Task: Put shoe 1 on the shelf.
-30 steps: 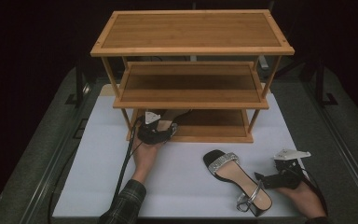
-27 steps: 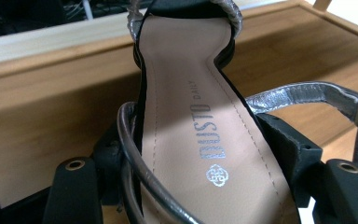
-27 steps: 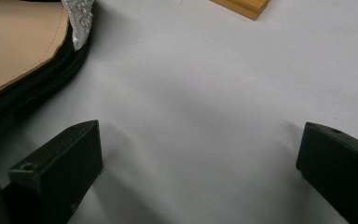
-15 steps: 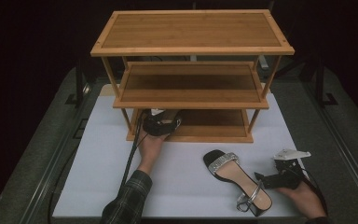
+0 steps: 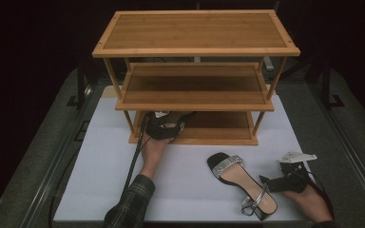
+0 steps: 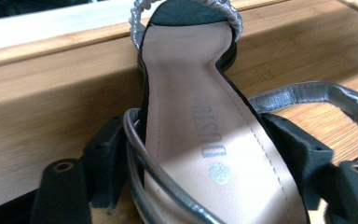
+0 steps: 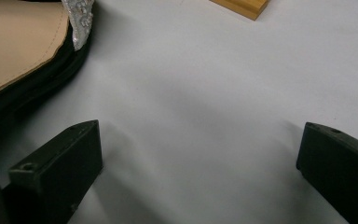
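Moved: left gripper (image 5: 165,127) with held sandal (image 6: 200,116) was pushed deeper onto bottom shelf (image 5: 218,124).
Tongs: left clamped on sandal; right gripper (image 7: 200,172) spread wide, empty.
Risk: ankle strap (image 6: 307,93) may be snagged on release.

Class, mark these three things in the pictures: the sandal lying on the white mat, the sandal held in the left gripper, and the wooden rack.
sandal on the mat (image 5: 235,177), high view, tan insole.
held sandal (image 6: 200,121), left gripper view, insole.
wooden rack (image 5: 195,29), high view, top shelf.

I can read one text: the word "DUSTO" is printed in grey on the beige insole of the sandal (image 6: 205,140), with a small round grey mark below it. The last letters are unclear.
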### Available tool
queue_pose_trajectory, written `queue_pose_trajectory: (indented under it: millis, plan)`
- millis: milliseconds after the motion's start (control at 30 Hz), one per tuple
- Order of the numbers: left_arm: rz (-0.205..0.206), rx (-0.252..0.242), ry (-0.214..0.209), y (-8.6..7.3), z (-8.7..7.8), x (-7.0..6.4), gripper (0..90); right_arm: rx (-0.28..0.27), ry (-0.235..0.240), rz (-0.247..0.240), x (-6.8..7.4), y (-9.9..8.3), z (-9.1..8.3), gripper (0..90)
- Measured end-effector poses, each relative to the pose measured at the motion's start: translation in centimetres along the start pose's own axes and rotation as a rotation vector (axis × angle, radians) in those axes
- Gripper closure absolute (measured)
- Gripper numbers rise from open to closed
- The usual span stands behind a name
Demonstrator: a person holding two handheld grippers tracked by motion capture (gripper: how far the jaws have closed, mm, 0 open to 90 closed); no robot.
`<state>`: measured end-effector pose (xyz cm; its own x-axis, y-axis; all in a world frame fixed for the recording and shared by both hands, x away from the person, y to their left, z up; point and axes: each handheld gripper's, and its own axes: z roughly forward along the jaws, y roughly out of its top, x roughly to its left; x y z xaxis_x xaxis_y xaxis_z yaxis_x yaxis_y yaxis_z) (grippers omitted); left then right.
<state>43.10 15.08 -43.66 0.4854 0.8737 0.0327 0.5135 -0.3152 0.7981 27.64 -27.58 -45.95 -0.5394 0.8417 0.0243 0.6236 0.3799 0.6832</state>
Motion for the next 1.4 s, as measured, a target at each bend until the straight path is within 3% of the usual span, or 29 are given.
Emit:
queue_pose_trajectory:
  millis: [67,100,133,200,233,267,333,433,500,567,600,633,667,800,900,933,1000,1067,1133,1167,1233,1300,1400]
  plan:
    - [0.036,-0.059,-0.087,0.1,-0.4,0.6,22.0,0.0,0.0,0.0,0.0,0.0,0.0,0.0]
    - [0.036,-0.059,-0.087,0.1,-0.4,0.6,22.1,0.0,0.0,0.0,0.0,0.0,0.0,0.0]
    - [0.004,-0.107,-0.093,0.3,-1.1,0.7,21.1,0.0,0.0,0.0,0.0,0.0,0.0,0.0]
    - [-0.059,-0.096,-0.024,0.2,-1.5,0.2,19.9,0.0,0.0,0.001,0.0,0.0,0.0,0.0]
    - [-0.062,-0.086,0.005,0.0,-1.5,-0.1,19.6,0.0,0.0,0.001,0.0,0.0,0.0,0.0]
    - [-0.03,-0.069,-0.014,-0.1,-1.6,-0.1,19.3,0.0,0.0,0.0,0.0,0.0,0.0,0.0]
    - [0.037,-0.101,-0.071,-0.3,-1.7,0.5,19.3,0.0,0.0,0.0,0.0,0.0,0.0,0.0]
    - [-0.031,-0.125,-0.037,-0.7,-2.6,0.3,19.8,0.0,-0.001,0.0,0.0,0.0,0.0,0.0]
    - [-0.026,-0.15,-0.063,-0.8,-3.4,0.5,18.8,0.0,-0.001,0.0,0.0,0.0,0.0,0.0]
    - [-0.018,-0.182,-0.055,-1.0,-4.5,0.5,19.8,0.0,0.0,0.001,0.0,0.0,0.0,0.0]
    - [-0.076,-0.179,-0.038,-1.1,-4.8,0.1,20.5,0.002,-0.001,0.0,0.0,0.0,0.0,0.0]
    - [-0.109,-0.18,-0.062,-1.3,-5.1,-0.1,19.9,0.002,-0.001,-0.001,0.0,0.0,0.0,0.0]
    - [-0.077,-0.181,-0.057,-1.5,-5.4,0.1,19.9,0.001,-0.001,0.0,0.0,0.0,0.0,0.0]
    - [-0.072,-0.181,-0.067,-2.3,-6.6,-0.2,20.1,0.002,-0.001,0.001,0.0,0.0,0.0,0.0]
    - [-0.024,-0.167,-0.068,-3.3,-8.2,-0.4,20.8,0.001,-0.001,0.0,0.0,0.0,0.0,0.0]
    - [-0.024,-0.167,-0.068,-3.3,-8.2,-0.4,26.0,0.001,-0.001,0.0,0.0,0.0,0.0,0.0]
    - [0.026,-0.164,-0.069,-4.2,-9.0,-0.4,37.2,0.001,-0.001,0.0,0.0,0.0,0.0,0.0]
    - [0.044,-0.155,-0.069,-4.6,-9.1,0.1,51.7,0.001,-0.001,0.0,0.0,0.0,0.0,0.0]
    - [0.035,-0.146,-0.063,-4.7,-9.0,0.5,64.8,0.001,-0.001,0.0,0.0,0.0,0.0,0.0]
    - [0.036,-0.13,-0.044,-4.8,-8.7,1.1,64.8,0.001,-0.001,0.0,0.0,0.0,0.0,0.0]
    - [0.03,-0.106,-0.047,-4.8,-7.8,2.1,82.6,0.001,0.0,-0.001,0.0,0.0,0.0,0.0]
    - [0.024,-0.094,-0.055,-4.9,-6.9,2.5,88.2,0.002,0.0,-0.001,0.0,0.0,0.0,0.0]
    - [0.044,-0.054,-0.052,-5.0,-5.7,2.7,88.8,0.002,0.0,0.0,0.0,0.0,0.0,0.0]
